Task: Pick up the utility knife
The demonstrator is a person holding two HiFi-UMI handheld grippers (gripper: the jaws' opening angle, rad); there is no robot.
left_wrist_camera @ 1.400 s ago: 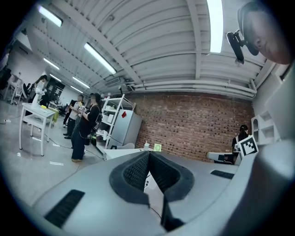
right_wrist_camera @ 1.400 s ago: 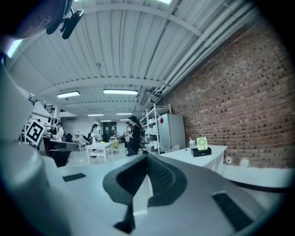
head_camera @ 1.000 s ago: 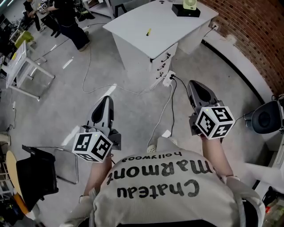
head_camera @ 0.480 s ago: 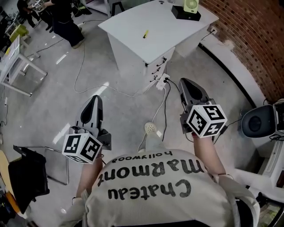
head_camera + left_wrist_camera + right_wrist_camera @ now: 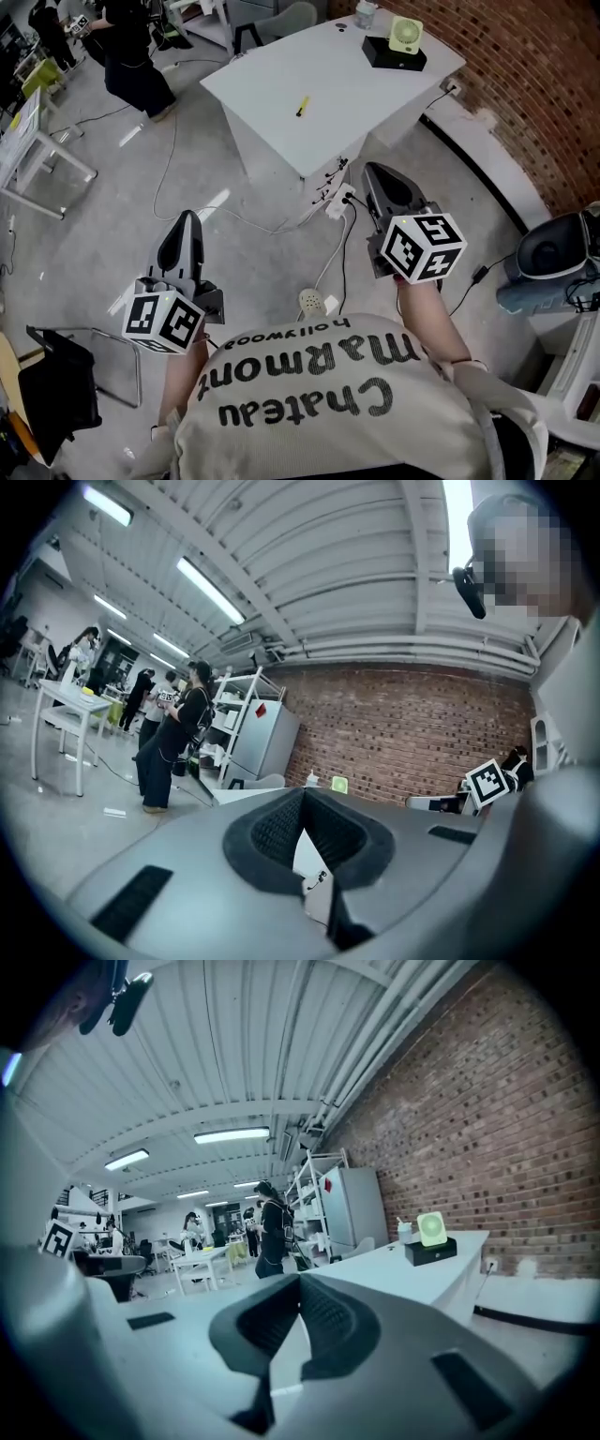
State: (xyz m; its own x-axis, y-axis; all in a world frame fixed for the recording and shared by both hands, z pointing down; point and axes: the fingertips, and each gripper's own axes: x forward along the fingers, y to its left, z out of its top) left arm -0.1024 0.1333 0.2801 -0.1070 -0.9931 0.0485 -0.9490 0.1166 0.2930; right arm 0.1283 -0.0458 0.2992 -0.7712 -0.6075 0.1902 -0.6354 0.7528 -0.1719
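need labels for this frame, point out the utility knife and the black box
utility knife (image 5: pixel 302 106), head view, middle of its yellow body
black box (image 5: pixel 389 54), head view, its top face

White table: yellow utility knife, black box, perhaps cup.

Head view looks steeply down over the person's chest, with the left gripper and right gripper near and the bench farther ahead. Each gripper view looks roughly level along its own jaws. All three views share the bench and the brick wall.
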